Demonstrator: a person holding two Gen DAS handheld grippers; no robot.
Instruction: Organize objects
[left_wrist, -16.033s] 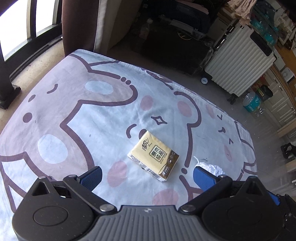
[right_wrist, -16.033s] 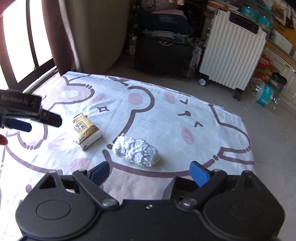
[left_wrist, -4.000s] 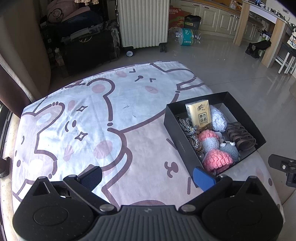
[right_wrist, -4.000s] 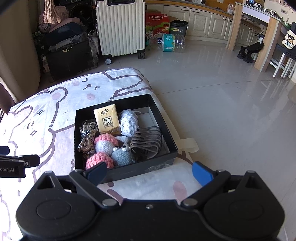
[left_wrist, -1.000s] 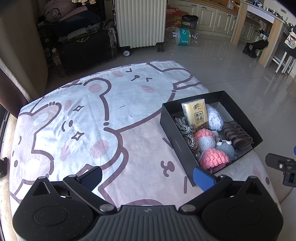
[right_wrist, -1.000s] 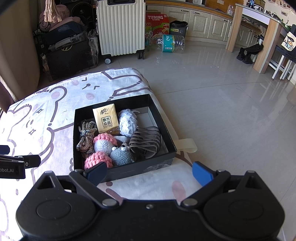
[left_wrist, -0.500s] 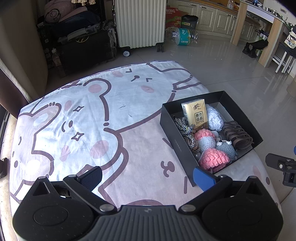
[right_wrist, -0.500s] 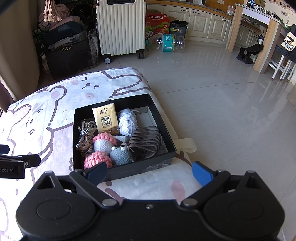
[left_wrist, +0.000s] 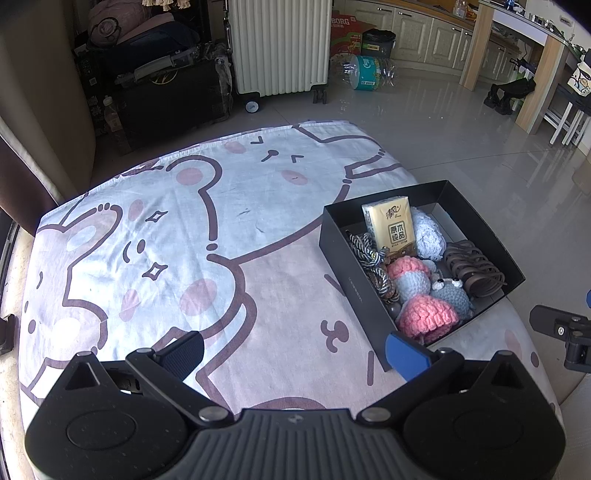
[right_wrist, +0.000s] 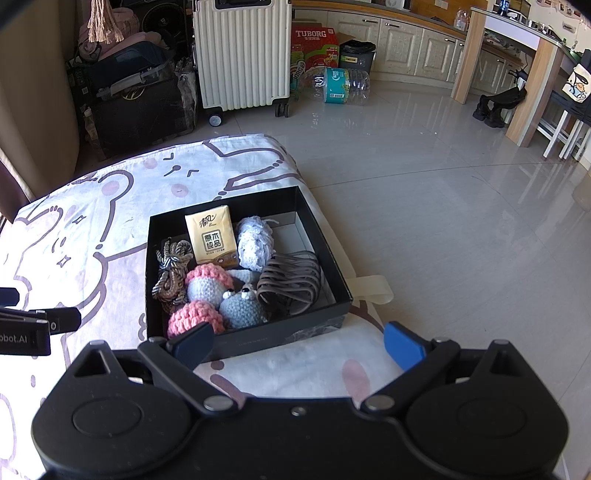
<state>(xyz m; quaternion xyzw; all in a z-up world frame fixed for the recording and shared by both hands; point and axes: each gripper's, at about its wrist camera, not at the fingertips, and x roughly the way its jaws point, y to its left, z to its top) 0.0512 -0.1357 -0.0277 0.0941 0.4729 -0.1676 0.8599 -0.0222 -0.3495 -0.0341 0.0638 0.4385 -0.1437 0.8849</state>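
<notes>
Both of your grippers are empty at this moment. The left gripper (left_wrist: 295, 349) hangs above the white cloth with pink cartoon bears (left_wrist: 166, 229), its fingers spread wide with nothing between them. The right gripper (right_wrist: 297, 343) hangs over the near wall of the black rectangular cardboard box (right_wrist: 255, 338), its fingers also spread wide and holding nothing.

The things of the task all lie inside this box, which stands near the right edge of the cloth. In it you see a yellow tissue packet (right_wrist: 212, 240) at the far side, a pale blue crocheted ball (right_wrist: 255, 242) just beside it, a twisted brown and white rope (right_wrist: 171, 275) along the left wall, a bundle of brown straps (right_wrist: 291, 282) to the right, a grey crocheted toy with eyes (right_wrist: 242, 306), a pink and grey crocheted ball (right_wrist: 207, 282) and a pink crocheted ball (right_wrist: 190, 319) near the front wall.

I see no loose thing left on the cloth, so I judge the collecting is finished or almost finished. To end it well, look once over the whole cloth, also near its edges. If you want to tidy the contents, come down slowly from above and pinch only one soft thing. Do not push the near wall: the box stands close to the edge of the cloth and could slide off.
</notes>
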